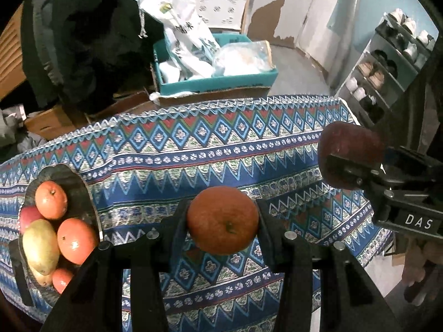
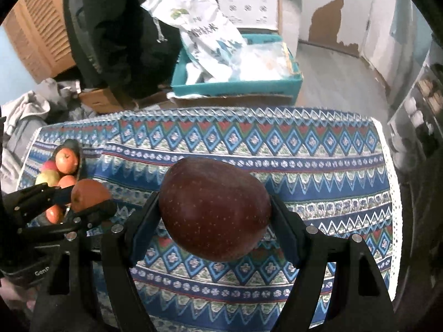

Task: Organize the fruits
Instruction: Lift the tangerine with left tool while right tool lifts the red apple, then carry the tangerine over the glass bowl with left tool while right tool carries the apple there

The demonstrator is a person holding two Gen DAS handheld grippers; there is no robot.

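Left gripper (image 1: 223, 221) is clamped on an orange (image 1: 223, 220), one black finger pressing each side of the fruit, stem end facing the camera, and it holds the fruit above the patterned tablecloth (image 1: 193, 149). From the right wrist view this same gripper sits low on the left, just beside a dark tray (image 2: 72, 146), with the orange between its fingers. Right gripper (image 2: 214, 211) is closed around a dark red apple (image 2: 214, 209) speckled with pale dots; the fingers grip it on both flanks and it hangs over the middle of the cloth, well apart from the tray. In the left wrist view the apple appears at the right, raised above the far right part of the table. On the cloth at the left, the tray holds a pile of fruit touching one another: several oranges (image 1: 51, 203), a yellow-green mango (image 1: 41, 250) and a pink-red fruit (image 1: 29, 215) half hidden behind them. Beyond the table's far edge stands a teal box (image 1: 218, 81) stuffed with white bags, and a shoe rack (image 1: 387, 63) lines the right wall.
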